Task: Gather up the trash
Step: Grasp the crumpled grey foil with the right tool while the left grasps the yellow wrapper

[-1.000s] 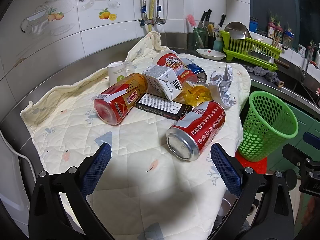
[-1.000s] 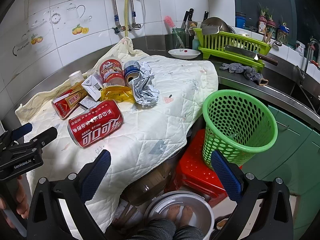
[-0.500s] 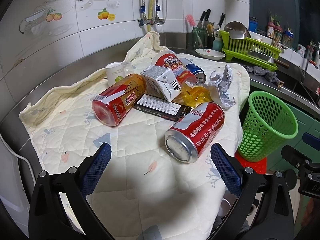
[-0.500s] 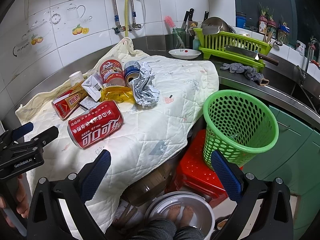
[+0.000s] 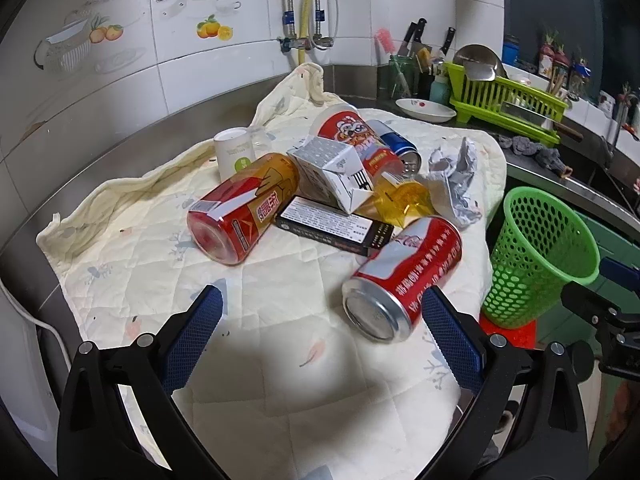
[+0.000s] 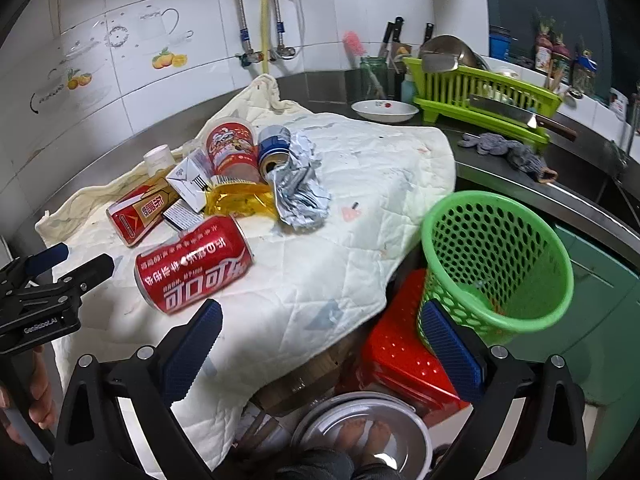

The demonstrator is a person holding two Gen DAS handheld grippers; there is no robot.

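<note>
**Both tools wide open, nothing held**

Red cola can (image 5: 404, 276) lies on its side on quilted cloth (image 5: 280, 360) over counter, touching left tool's (image 5: 320, 330) right pad. Right tool (image 6: 320, 342) empty, near green basket (image 6: 498, 264). "GenRobot.AI" printed on left tool.

A bare stretch of the cream quilted cloth (image 5: 280, 360) is lying open in front of the left gripper (image 5: 320, 320), with only the red cola can on its side (image 5: 404, 276) sitting at its right edge. Beyond it, the black flat box (image 5: 334, 226), the red-and-gold can (image 5: 244, 216) and the white carton (image 5: 332, 174) are crowding together, touching. The green perforated plastic basket (image 6: 496, 264) is standing open-mouthed just off the cloth's edge, nothing covering it.
</note>
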